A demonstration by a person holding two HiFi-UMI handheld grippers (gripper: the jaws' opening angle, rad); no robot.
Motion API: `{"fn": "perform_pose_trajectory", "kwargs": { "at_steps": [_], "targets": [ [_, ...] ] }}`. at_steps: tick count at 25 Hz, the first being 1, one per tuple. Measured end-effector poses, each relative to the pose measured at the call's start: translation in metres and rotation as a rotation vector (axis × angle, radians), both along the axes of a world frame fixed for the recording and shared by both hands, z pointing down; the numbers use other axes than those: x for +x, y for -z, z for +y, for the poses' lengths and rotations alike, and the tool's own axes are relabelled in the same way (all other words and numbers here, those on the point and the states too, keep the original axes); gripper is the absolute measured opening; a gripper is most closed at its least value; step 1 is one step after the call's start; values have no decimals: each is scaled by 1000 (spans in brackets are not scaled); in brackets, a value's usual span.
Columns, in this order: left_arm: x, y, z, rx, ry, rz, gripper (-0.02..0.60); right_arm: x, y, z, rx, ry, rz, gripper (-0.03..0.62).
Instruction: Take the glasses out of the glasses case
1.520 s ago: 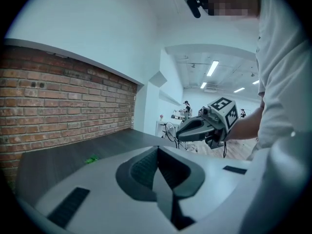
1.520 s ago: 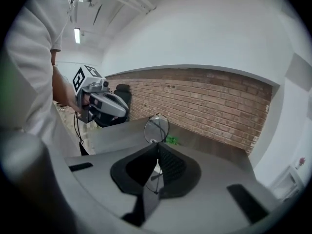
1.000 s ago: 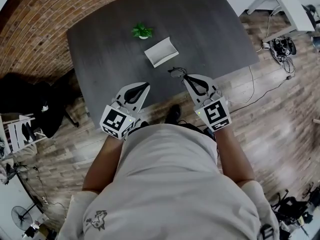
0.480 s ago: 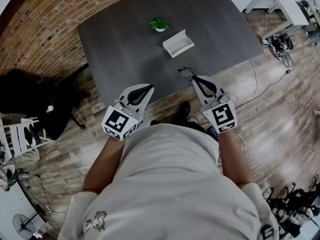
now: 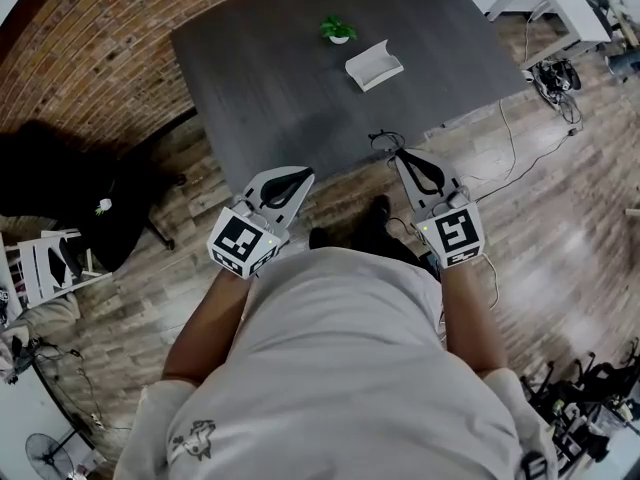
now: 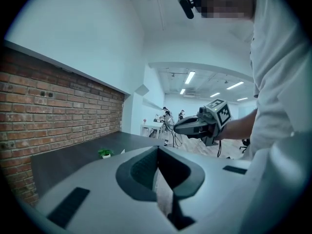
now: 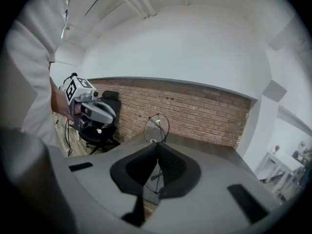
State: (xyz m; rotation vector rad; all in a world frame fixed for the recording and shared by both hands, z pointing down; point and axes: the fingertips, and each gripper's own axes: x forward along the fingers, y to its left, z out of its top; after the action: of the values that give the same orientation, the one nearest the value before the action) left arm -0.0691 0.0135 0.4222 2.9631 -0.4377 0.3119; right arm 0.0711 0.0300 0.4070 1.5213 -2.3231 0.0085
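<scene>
A pair of thin wire-framed glasses is held clamped between the closed jaws of the right gripper, out of the case and in the air by the near edge of a dark grey rectangular table. In the right gripper view, one round lens is seen standing upright above the gripper's tips. The white open glasses case is left lying on the table, well apart from the glasses, with a small green potted plant just beside it. The left gripper is carried empty, its jaws pressed together, above the wooden plank floor. A red brick wall is seen behind the table.
</scene>
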Motion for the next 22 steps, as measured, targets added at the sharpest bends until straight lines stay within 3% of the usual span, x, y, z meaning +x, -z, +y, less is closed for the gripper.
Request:
{"fn": "perform_pose_trajectory", "kwargs": {
  "at_steps": [11, 22],
  "targets": [
    [7, 7, 40, 5, -8, 6, 11, 17, 15, 40, 30, -16, -1, 14],
    [51, 11, 113, 26, 64, 18, 11, 51, 16, 118, 16, 88, 1, 15]
  ]
}}
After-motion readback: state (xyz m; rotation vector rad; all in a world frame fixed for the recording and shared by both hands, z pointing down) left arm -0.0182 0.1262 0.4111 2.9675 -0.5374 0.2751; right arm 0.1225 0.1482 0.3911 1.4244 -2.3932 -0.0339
